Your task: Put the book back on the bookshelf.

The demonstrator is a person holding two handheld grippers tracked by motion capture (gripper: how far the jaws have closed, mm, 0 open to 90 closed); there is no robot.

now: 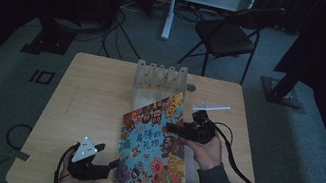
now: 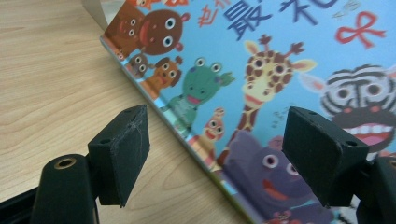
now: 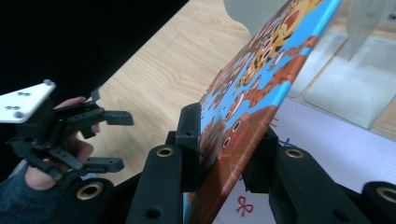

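A colourful children's picture book with cartoon animals on a blue cover (image 1: 154,146) lies on the pale wooden counter (image 1: 87,103), just in front of a clear plastic slotted rack (image 1: 160,78). In the high view the right claw (image 1: 175,129) meets the book's cover at its right edge, and the left claw (image 1: 110,163) sits near the book's lower left corner, beside the spine.

The right gripper view makes plain what the high view leaves unclear: the right claw (image 3: 229,154) is clenched on the cover's edge, one black jaw on each face, and the cover stands lifted at a steep tilt above a white inner page (image 3: 327,140). Farther off in that view, the left claw (image 3: 109,140) hangs released, its jaws spread with nothing between them.

The left gripper view adds the close detail: the left claw (image 2: 215,154) is wide apart over the book's corner (image 2: 243,116), one jaw over bare wood, the other over the cover. Whether either jaw touches the book cannot be told.

A thin white strip (image 1: 211,107) lies on the counter to the right of the rack.
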